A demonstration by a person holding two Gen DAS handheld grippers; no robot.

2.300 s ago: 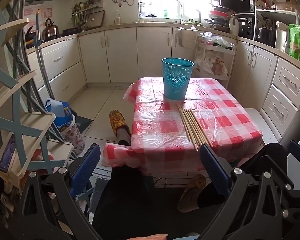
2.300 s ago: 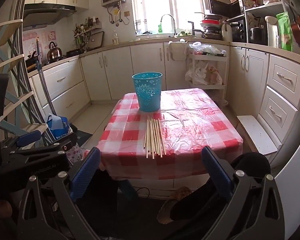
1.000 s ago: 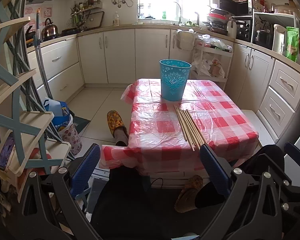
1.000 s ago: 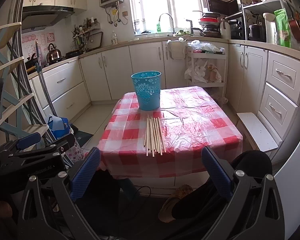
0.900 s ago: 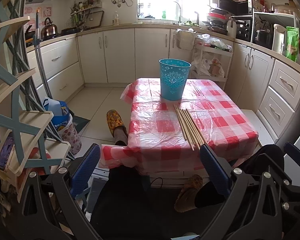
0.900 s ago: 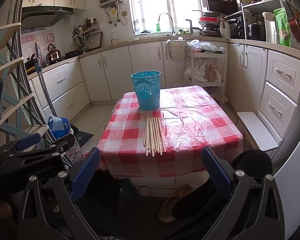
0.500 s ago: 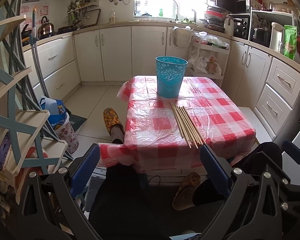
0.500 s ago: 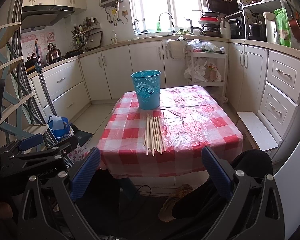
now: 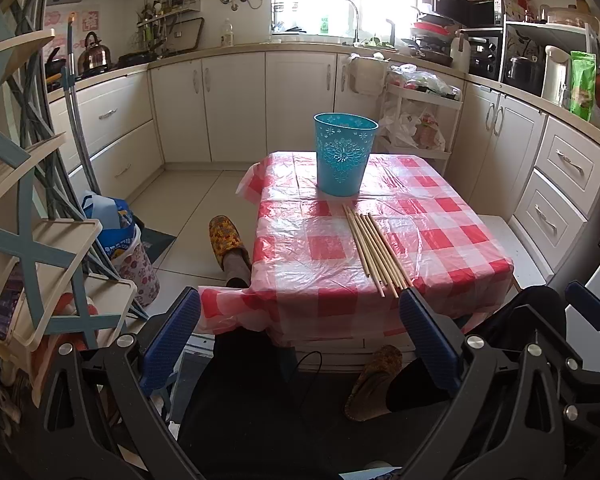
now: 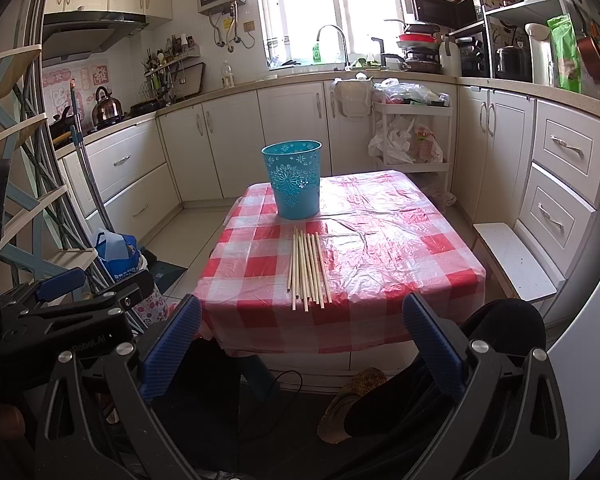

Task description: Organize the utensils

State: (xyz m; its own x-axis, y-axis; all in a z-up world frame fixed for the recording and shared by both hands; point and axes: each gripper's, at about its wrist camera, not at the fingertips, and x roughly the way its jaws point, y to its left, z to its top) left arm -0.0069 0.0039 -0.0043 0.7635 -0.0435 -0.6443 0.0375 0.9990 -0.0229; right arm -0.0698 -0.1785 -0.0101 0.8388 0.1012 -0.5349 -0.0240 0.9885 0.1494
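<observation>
Blue-padded jaws spread wide and empty on both of my grippers, held low and short of the table.

Nearest, my left gripper (image 9: 300, 320) and right gripper (image 10: 302, 320) grip nothing; only the right wrist view shows the left tool's black body at lower left, and only the left one shows a slippered foot (image 9: 226, 240) beside the table. Past them, the chopsticks (image 10: 308, 268) lie bundled on the red-checked tablecloth (image 10: 380, 240), ends near the front edge, just short of the teal bucket (image 10: 294, 178) behind them. I cannot see into the bucket, and the table legs are hidden by the cloth. Since the earlier frames the left view has drifted slightly; chopsticks and bucket are unmoved.
</observation>
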